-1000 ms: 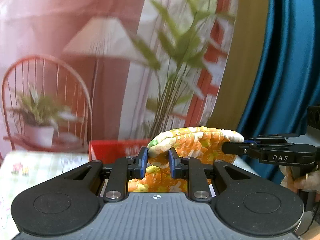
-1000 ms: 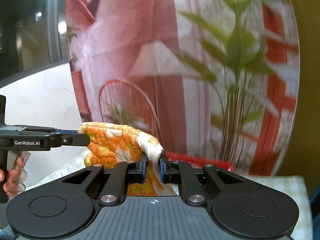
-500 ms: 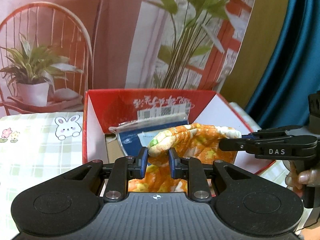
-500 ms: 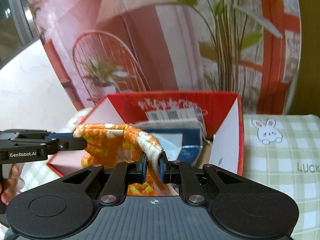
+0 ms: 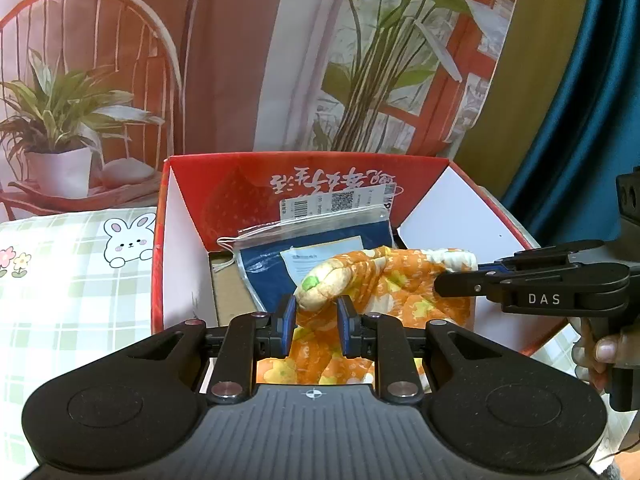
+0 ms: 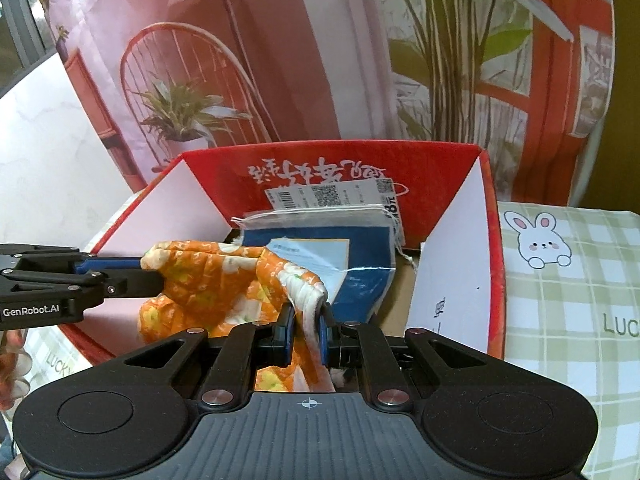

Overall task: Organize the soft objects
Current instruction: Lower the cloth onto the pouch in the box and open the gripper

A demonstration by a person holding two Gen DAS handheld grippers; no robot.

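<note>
The orange floral cloth (image 5: 384,284) hangs over the open red box (image 5: 176,248), stretched btw both grippers: left gripper (image 5: 316,318) is clamped on its folded end, right gripper (image 6: 307,320) is clamped on its white edge. Under it in the box lies a blue packet (image 6: 360,256), near the far wall. The box stands on a checked tablecloth (image 6: 568,300)

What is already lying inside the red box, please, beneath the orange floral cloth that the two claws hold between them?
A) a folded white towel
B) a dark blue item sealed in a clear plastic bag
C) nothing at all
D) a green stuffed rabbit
B: in the left wrist view a clear plastic bag with dark blue contents and a paper label lies in the red box, behind the orange floral cloth.
</note>
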